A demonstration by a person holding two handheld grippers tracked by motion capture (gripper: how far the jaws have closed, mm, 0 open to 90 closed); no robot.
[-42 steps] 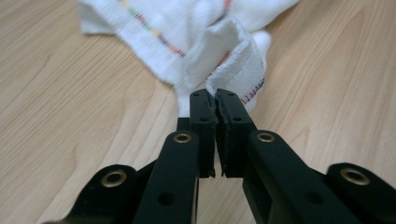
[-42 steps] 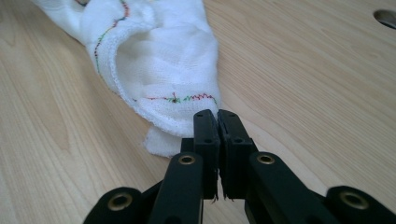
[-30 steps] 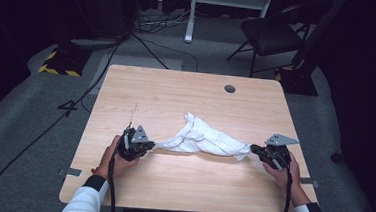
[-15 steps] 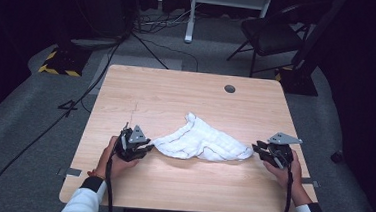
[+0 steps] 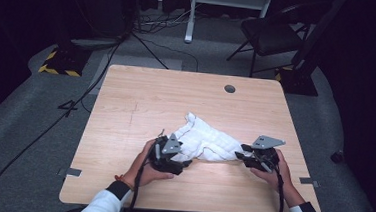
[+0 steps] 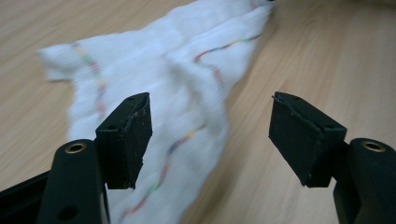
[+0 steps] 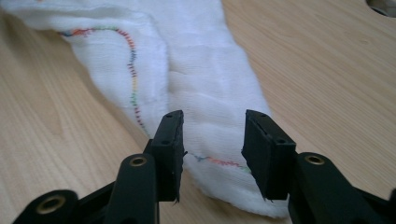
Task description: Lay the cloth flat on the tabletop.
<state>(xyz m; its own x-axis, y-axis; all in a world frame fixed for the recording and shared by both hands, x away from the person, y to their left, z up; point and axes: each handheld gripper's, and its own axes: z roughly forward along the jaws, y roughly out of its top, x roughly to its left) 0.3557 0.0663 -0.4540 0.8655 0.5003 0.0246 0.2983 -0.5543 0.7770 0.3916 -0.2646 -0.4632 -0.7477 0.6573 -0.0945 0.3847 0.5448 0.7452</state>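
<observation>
High view. A white cloth [image 5: 206, 143] lies crumpled on the wooden table [image 5: 141, 102], toward the near edge, between the two hand-held grippers. The left gripper [image 5: 172, 155] sits at the cloth's near-left end, its black body overlapping the fabric edge; the right gripper [image 5: 249, 158], topped by a grey three-cornered plate [image 5: 267, 141], sits at the cloth's right end. A round cable hole [image 5: 230, 89] marks the far right part of the table. Beyond the table stand a dark chair [image 5: 271, 36] and a white frame [image 5: 228, 8] on the grey floor.

Left gripper view. The jaws stand wide apart and have just been opening. The cloth, stitched with a multicoloured wavy line [image 6: 219, 70], lies on the table below and ahead of them; the left-hand pad [image 6: 128, 135] shows in front of the fabric, while the other pad [image 6: 296, 135] is over bare wood. Neither pad presses on it.

Right gripper view. The jaws stand partly apart and have just been opening. The end of the cloth, with its coloured stitching [image 7: 133, 70], lies flat between and beyond the pads [image 7: 168, 149], released rather than pinched.
</observation>
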